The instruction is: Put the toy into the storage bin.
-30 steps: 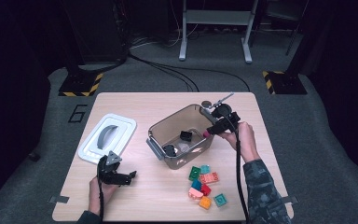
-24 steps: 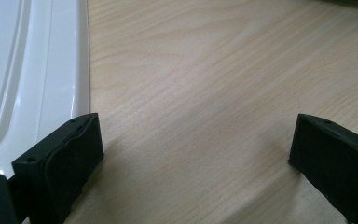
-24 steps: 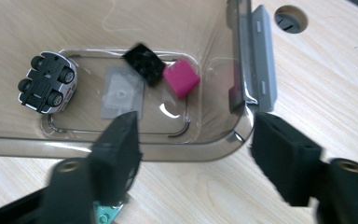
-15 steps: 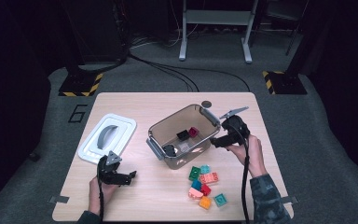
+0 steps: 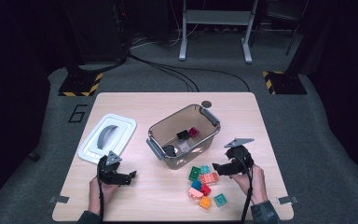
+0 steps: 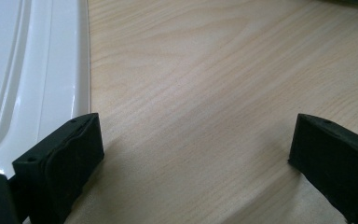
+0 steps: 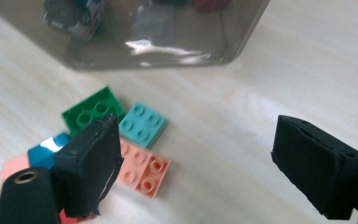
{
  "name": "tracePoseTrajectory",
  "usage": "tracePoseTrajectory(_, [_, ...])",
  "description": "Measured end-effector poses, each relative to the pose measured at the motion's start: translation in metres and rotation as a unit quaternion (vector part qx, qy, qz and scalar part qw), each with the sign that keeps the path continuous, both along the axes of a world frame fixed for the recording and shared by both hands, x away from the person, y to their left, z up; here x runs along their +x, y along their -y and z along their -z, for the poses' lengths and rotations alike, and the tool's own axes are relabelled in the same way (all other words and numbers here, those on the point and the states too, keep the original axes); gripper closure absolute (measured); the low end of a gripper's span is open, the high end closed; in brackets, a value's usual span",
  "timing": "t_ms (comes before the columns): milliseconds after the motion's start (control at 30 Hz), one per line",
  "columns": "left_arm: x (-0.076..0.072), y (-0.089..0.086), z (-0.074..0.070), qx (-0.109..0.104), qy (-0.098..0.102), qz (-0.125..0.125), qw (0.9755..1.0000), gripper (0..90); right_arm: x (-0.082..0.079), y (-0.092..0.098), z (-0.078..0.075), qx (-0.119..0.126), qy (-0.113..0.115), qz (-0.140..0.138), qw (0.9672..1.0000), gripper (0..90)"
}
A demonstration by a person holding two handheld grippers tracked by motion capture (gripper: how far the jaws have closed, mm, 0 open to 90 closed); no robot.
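The right gripper [image 5: 217, 168] descends on a cluster of toy bricks beside the clear plastic bin [image 5: 154, 132], its jaws having just been opening and now spread wide with nothing between them. One jaw hangs over the salmon brick [image 7: 142, 169] — a careless close could catch the teal brick [image 7: 143, 123] touching it, or scatter the pile. The left gripper [image 5: 131, 177] rests near the white lid [image 5: 89, 148], jaws apart and empty.

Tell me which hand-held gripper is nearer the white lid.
Left. The left hand-held gripper sits just in front of the white lid, near its edge; the right hand-held gripper is across the table, past the bin.
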State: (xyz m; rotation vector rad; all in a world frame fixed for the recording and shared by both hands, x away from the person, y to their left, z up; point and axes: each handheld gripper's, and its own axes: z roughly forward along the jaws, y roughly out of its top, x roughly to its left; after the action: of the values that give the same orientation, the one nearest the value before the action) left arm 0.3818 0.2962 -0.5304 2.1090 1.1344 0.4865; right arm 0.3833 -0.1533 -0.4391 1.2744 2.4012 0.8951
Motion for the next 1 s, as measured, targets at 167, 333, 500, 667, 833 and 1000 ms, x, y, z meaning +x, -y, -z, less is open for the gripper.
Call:
tracePoseTrajectory(167, [0.000,0.001,0.001,-0.006,-0.001,-0.003,1.0000,2.5,-0.018,0.002,0.018,0.008,-0.020,0.002,0.9998,10.5])
tracePoseTrajectory(333, [0.000,0.000,0.000,0.000,0.000,-0.001,1.0000,2.6,-0.034,0.001,0.031,0.010,-0.033,-0.001,0.9994,4.8])
tracePoseTrajectory(500, [0.000,0.000,0.000,-0.002,0.001,-0.001,1.0000,2.6,-0.052,-0.004,0.042,0.011,-0.046,-0.017,0.9988,4.8])
tracePoseTrajectory(667, [0.000,0.000,0.000,-0.002,0.001,-0.001,1.0000,2.6,-0.069,-0.008,0.049,0.001,-0.055,-0.025,0.9982,11.0])
tracePoseTrajectory(833, [0.000,0.000,0.000,-0.002,0.001,-0.001,1.0000,2.6,-0.077,-0.007,0.053,-0.014,-0.062,-0.028,0.9976,20.8])
tracePoseTrajectory(1000, [0.000,0.000,0.000,-0.001,0.001,0.000,1.0000,2.6,-0.081,-0.003,0.055,-0.022,-0.073,-0.030,0.9966,33.5])
